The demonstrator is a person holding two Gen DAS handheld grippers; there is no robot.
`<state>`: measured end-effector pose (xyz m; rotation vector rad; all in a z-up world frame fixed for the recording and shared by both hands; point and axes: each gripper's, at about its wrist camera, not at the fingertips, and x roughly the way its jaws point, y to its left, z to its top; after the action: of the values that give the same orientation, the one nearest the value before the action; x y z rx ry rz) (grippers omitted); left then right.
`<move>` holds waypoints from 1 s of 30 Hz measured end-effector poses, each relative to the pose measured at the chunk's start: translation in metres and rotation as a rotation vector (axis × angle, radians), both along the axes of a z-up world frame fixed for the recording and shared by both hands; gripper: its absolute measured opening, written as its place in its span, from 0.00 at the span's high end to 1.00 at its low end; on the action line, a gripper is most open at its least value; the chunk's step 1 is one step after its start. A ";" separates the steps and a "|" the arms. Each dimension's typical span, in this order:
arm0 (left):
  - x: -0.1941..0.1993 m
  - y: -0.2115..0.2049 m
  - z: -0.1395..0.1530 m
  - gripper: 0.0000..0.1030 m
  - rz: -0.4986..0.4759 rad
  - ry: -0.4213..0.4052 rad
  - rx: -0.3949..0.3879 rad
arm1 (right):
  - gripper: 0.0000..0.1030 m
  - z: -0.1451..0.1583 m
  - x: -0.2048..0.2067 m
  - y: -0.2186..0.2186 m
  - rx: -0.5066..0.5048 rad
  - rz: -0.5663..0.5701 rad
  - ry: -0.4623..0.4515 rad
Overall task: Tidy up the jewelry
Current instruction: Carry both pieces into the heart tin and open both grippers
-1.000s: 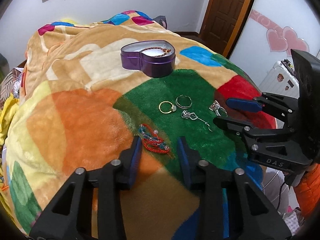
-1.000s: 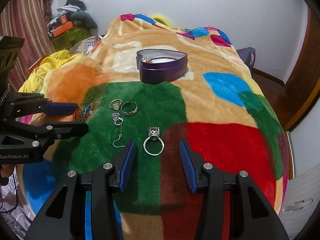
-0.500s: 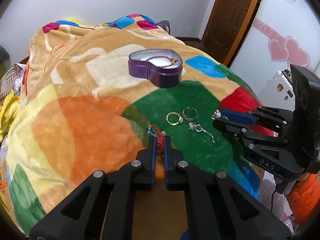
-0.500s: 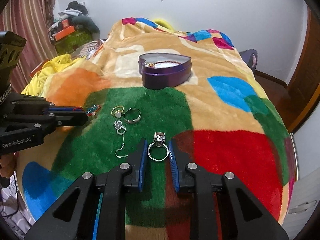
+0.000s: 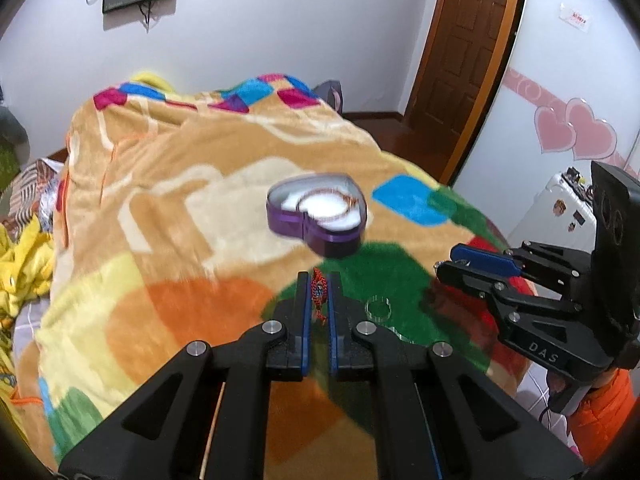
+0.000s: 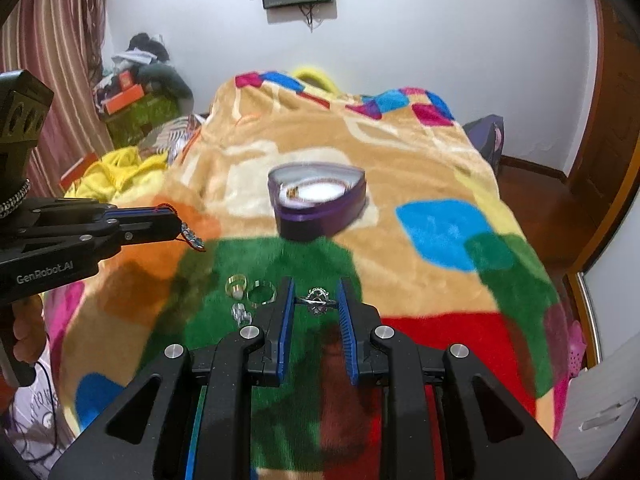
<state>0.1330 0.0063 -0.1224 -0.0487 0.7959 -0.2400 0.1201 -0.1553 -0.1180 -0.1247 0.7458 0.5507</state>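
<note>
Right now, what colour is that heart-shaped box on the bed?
Purple heart-shaped box with white lining, clearest in the right wrist view.

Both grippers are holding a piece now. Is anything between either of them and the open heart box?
Nothing visible. Between the left gripper with the red bracelet, the right gripper with the ring, and the heart box lies only open blanket. The loose rings lie left of the right gripper.

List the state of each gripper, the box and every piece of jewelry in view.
Left gripper: shut on red bracelet, lifted.
Right gripper: shut on silver ring, lifted.
Heart box: open, chain inside.
Gold ring: on blanket.
Plain band: on blanket.
Silver earring: on blanket.
</note>
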 end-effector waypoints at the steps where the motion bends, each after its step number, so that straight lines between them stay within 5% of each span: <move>1: 0.001 0.000 0.003 0.94 0.001 -0.010 -0.002 | 0.81 0.003 0.001 0.000 0.006 -0.002 -0.007; 20: 0.044 0.012 0.044 0.94 0.017 -0.120 -0.029 | 0.81 0.033 0.026 0.017 0.065 0.006 -0.098; 30: 0.080 0.014 0.037 0.94 -0.005 -0.074 -0.058 | 0.81 0.037 0.056 0.027 0.106 0.028 -0.083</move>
<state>0.2133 0.0202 -0.0855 -0.0923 0.7153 -0.2680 0.1757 -0.1282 -0.0815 -0.0594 0.6340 0.6075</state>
